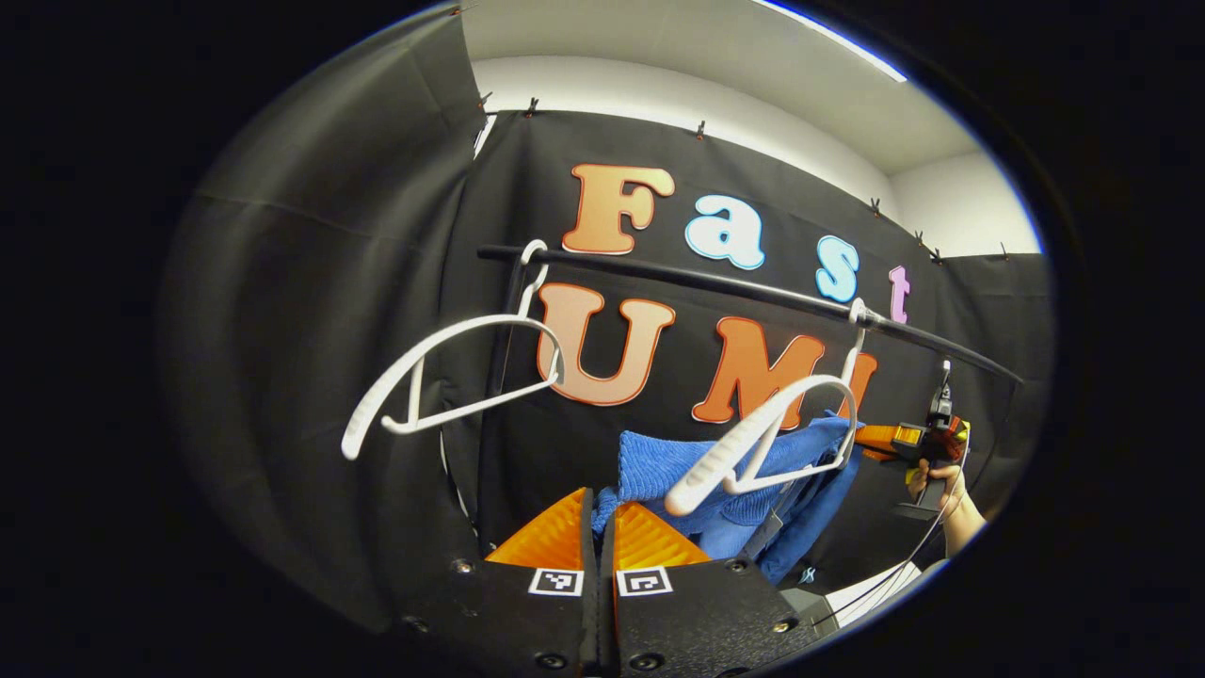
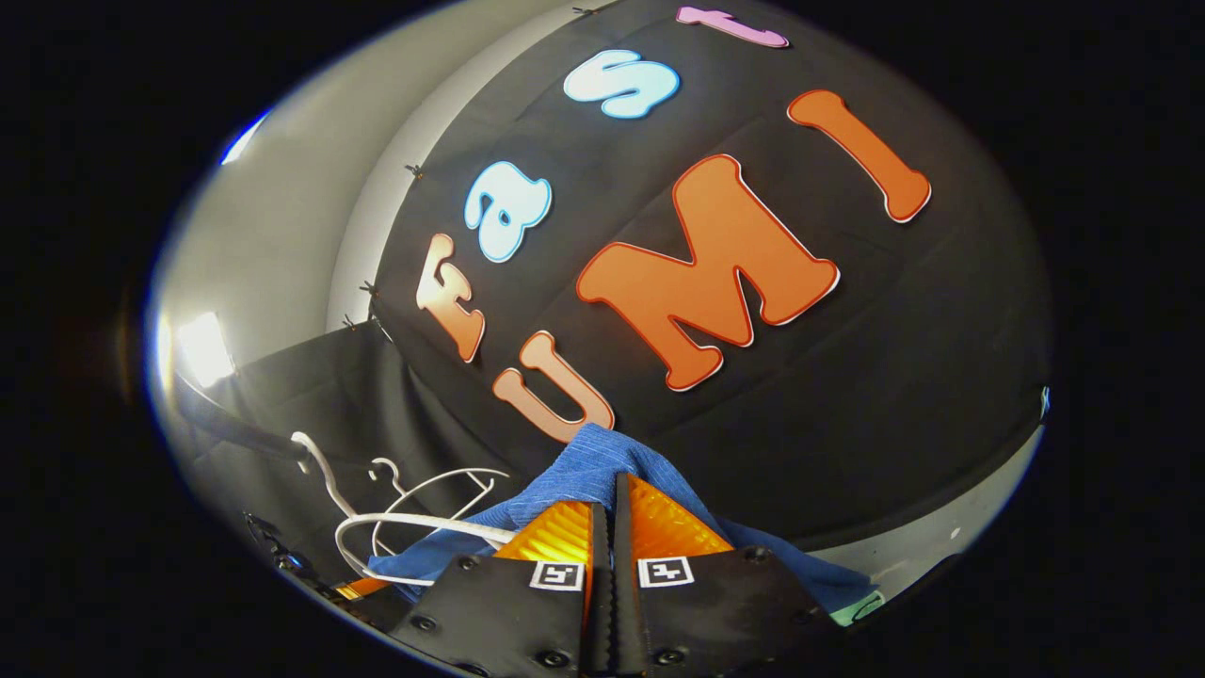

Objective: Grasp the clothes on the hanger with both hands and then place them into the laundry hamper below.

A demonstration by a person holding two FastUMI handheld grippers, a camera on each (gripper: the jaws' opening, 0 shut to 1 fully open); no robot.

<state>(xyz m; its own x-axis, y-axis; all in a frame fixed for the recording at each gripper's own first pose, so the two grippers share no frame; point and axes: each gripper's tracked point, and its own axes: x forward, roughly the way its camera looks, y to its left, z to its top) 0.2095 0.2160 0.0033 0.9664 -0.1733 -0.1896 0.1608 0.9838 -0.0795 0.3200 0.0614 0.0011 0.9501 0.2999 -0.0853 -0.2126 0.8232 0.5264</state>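
Now both tools, left (image 1: 598, 513) and right (image 2: 602, 518), pinch the cloth (image 1: 678, 471) closed, off its hanger (image 1: 753, 443). Next, lower it together into the hamper

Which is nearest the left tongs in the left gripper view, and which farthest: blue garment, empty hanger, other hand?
1. Blue garment, right at the left tongs, just ahead.
2. Empty hanger, up on the left, on the rail.
3. Other hand, far right, past the garment.
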